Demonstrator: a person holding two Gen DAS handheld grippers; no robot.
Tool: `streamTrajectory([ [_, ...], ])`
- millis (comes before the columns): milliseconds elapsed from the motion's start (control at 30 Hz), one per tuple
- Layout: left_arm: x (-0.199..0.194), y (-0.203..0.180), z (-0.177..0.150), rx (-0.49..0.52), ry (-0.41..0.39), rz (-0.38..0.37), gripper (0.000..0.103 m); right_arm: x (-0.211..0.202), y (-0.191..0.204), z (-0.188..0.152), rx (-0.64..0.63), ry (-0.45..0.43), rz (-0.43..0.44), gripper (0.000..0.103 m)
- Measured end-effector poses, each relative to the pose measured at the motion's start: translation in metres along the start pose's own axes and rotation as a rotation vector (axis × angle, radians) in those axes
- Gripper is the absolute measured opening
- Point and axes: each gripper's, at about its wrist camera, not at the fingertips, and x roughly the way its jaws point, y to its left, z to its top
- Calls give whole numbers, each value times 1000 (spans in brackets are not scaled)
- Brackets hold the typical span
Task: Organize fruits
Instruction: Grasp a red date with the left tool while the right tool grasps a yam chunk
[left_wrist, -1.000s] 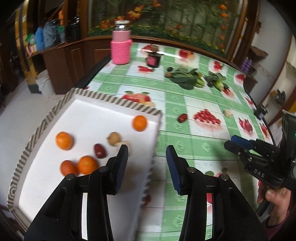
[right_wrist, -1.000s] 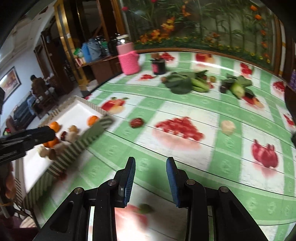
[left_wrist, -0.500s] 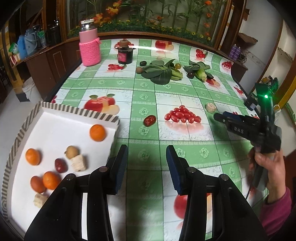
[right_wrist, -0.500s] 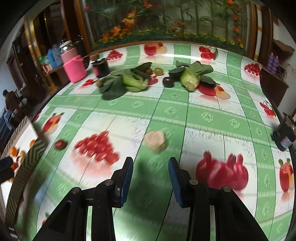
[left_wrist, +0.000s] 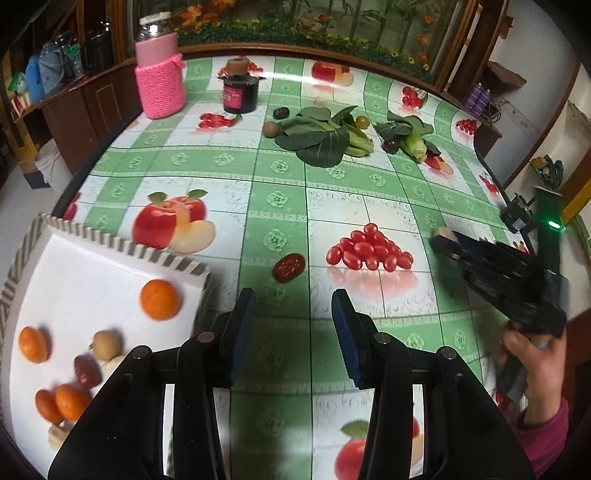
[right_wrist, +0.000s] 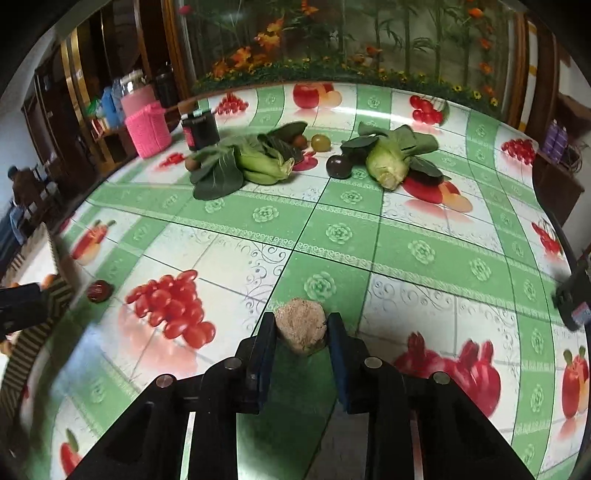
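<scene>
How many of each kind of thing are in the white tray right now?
Oranges: 4
Dark red fruit: 1
Round brown fruit: 1
Pale beige lumps: 2
Total: 8

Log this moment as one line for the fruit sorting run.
right tool: closing on beige lump | left tool: open, empty | red date: on tablecloth | tray: holds oranges

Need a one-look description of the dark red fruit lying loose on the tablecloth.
Find the white tray at the table's left edge, then the printed pile of red cherry tomatoes. The dark red fruit lies between them: real, wrinkled, alone on the cloth, unlike the flat printed tomatoes.
</scene>
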Motion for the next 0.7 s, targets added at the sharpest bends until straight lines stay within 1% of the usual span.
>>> streamTrajectory([
  [33, 4, 0, 2, 3, 6, 6, 42, -5, -2, -1, 11, -10, 9, 27],
  [100, 13, 1, 9, -1, 18, 18, 42, -20, -10, -3, 68, -36, 55, 27],
  [167, 21, 3, 15, -28, 27, 16, 42, -26, -13, -5, 95, -57, 87, 27],
  [267, 30, 2, 21, -55, 49, -4, 42, -26, -15, -7, 109, -56, 103, 27],
  [367, 35, -2, 22, -54, 52, 11, 42, -20, -14, -7, 118, -38, 133, 27],
  [567, 45, -9, 20, -45, 72, 21, 42, -21, -13, -9, 113, -41, 153, 27],
  [633, 47, -11, 20, -44, 67, 23, 42, -21, -13, -9, 113, -39, 156, 27],
  [700, 49, -9, 21, -63, 66, 5, 42, -20, -13, -10, 111, -34, 157, 27],
])
